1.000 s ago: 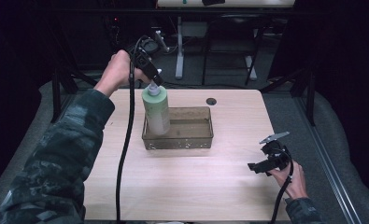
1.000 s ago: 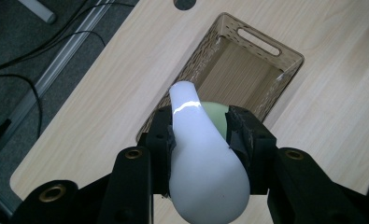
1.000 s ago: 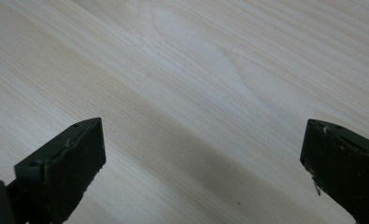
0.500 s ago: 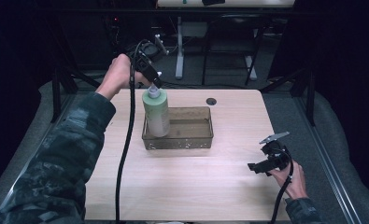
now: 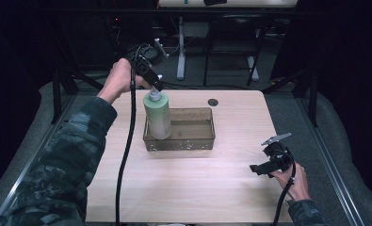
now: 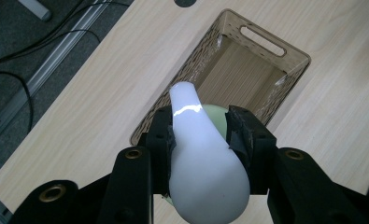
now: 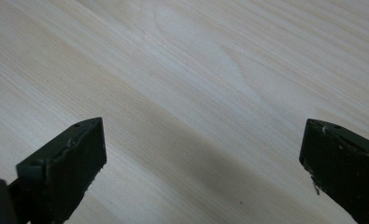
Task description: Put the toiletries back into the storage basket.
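Left claw (image 6: 198, 135) stays clamped on bottle (image 5: 157, 115) in bin (image 5: 193, 141); right claw (image 7: 201, 168) apart, unmoved.

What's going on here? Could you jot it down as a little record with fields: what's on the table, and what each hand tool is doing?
surface: light wooden table
container: translucent brown plastic basket, near the table's middle
main item: pale green pump bottle, upright, its base inside the basket's left end
left gripper: shut on the bottle's white pump head
right gripper: open, holding nothing, over bare table at the near right
other: small dark hole in the table behind the basket
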